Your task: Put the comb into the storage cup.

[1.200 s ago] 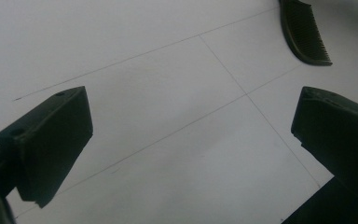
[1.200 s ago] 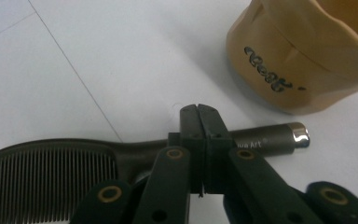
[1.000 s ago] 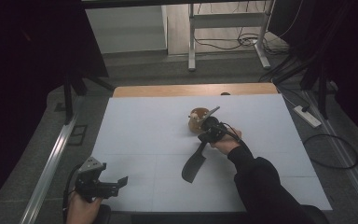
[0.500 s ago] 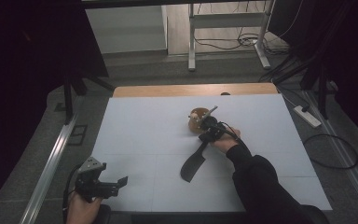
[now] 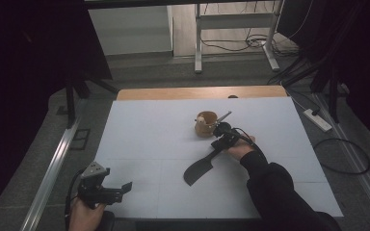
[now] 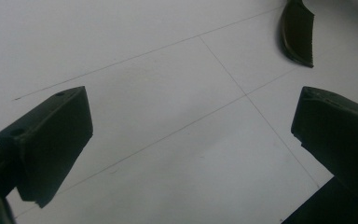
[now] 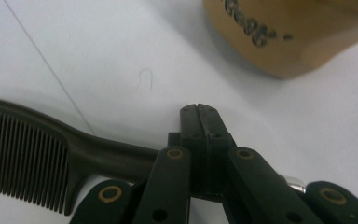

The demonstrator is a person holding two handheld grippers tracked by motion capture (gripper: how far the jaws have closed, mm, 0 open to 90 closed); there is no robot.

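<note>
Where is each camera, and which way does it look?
High view: above the table, looking forward and down; both forearms, left gripper, right gripper.
Left gripper view: looks along its open jaws at the sheet and comb.
Right gripper view: looks along shut jaws holding the comb handle, wooden cup beyond.
All three share the comb.

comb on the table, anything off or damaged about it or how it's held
Nothing stands out. The black comb lies flat on the white table, teeth even, its handle clamped in the shut right gripper beside the upright tan cup.
</note>
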